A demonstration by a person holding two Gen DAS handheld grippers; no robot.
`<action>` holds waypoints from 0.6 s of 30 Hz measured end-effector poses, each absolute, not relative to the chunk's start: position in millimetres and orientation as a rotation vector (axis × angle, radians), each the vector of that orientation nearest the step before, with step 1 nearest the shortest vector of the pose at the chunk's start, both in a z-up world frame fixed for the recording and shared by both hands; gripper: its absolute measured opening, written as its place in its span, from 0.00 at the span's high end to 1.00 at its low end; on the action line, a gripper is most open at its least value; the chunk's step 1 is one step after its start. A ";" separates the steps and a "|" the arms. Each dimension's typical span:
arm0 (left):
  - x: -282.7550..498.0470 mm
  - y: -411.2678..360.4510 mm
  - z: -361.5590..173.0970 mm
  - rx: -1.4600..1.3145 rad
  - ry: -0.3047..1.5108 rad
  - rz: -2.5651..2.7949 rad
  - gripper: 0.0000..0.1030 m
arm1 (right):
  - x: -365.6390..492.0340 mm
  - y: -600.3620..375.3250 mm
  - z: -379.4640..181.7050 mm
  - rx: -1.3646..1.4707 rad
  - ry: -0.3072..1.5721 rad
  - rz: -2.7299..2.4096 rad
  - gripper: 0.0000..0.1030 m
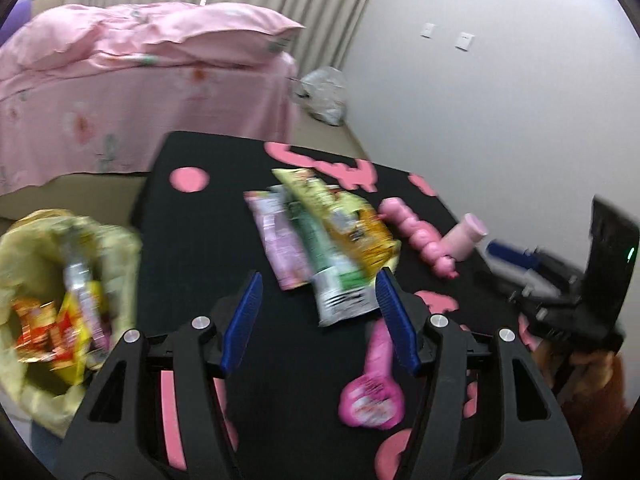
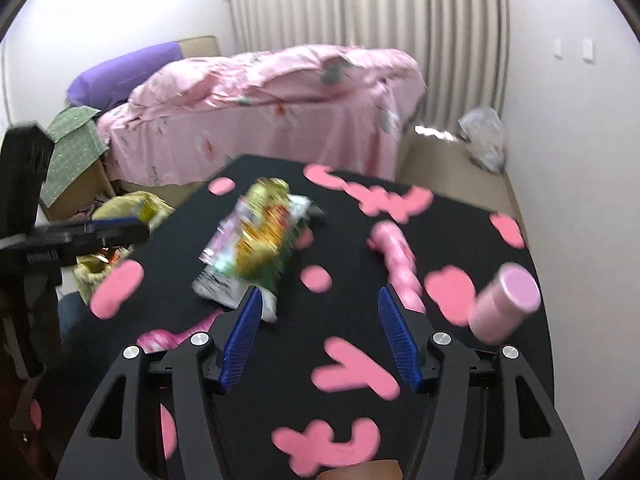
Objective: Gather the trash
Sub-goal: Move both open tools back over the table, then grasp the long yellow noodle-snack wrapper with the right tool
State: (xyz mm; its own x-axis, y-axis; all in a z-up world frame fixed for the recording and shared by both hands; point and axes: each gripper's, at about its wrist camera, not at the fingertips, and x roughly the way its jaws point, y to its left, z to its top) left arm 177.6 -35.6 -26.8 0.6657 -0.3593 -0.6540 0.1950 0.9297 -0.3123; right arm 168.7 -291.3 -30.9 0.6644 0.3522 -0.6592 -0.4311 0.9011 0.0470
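Note:
A heap of snack wrappers (image 1: pixel 324 236) lies on the black table with pink shapes (image 1: pixel 192 216); it also shows in the right wrist view (image 2: pixel 256 248). A pink wrapper (image 1: pixel 372 392) lies nearer, by my left gripper's right finger. A pink sausage-like string (image 1: pixel 420 236) and a pink cylinder (image 1: pixel 466 238) lie to the right; both show in the right wrist view, string (image 2: pixel 396 256) and cylinder (image 2: pixel 504 304). A yellow trash bag (image 1: pixel 60 292) holding wrappers hangs left of the table. My left gripper (image 1: pixel 320 304) is open and empty. My right gripper (image 2: pixel 320 320) is open and empty above the table.
A bed with pink bedding (image 1: pixel 140 80) stands behind the table. A clear plastic bag (image 1: pixel 324 92) lies on the floor by the wall. A cardboard box under green cloth (image 2: pixel 76 160) stands left of the bed. The white wall (image 1: pixel 500 100) is close on the right.

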 end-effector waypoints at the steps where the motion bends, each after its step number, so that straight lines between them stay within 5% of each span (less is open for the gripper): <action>1: 182.0 -40.5 -25.5 -0.223 0.782 -0.293 0.46 | 169.2 -295.7 -34.7 -0.105 0.732 0.433 0.45; 14: 190.8 -2.4 -48.3 -0.269 0.814 -0.060 0.45 | 234.5 -221.1 -40.6 -0.041 0.754 0.604 0.45; 18: 187.6 -2.3 -49.5 -0.257 0.814 -0.109 0.45 | 255.6 -199.8 -57.9 -0.091 0.807 0.615 0.67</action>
